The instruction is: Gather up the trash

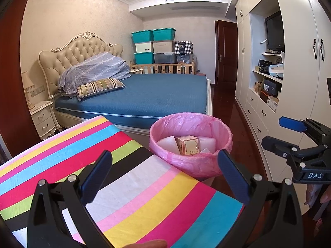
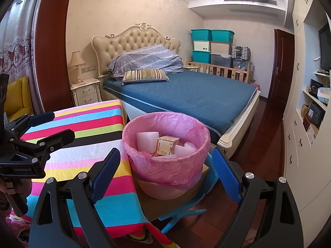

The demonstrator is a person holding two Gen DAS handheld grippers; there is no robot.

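Observation:
A bin lined with a pink bag (image 1: 186,122) (image 2: 165,171) stands just past the corner of the table with the striped cloth (image 1: 124,155) (image 2: 86,124). Inside it lie a small tan cardboard box (image 1: 189,144) (image 2: 166,144) and white foam pieces (image 1: 167,144) (image 2: 146,138). My left gripper (image 1: 164,153) is open over the cloth, nothing between its fingers, and it shows at the left of the right wrist view (image 2: 60,124). My right gripper (image 2: 165,150) is open in front of the bin, empty, and shows at the right of the left wrist view (image 1: 275,132).
The bin rests on a cardboard box (image 2: 194,188) on a blue plastic seat (image 2: 186,212). Behind it is a bed with a blue mattress (image 1: 149,97) (image 2: 196,95). White wardrobe drawers (image 1: 258,111) line the right side, with dark wooden floor (image 2: 262,144) between. A nightstand (image 2: 85,91) stands left.

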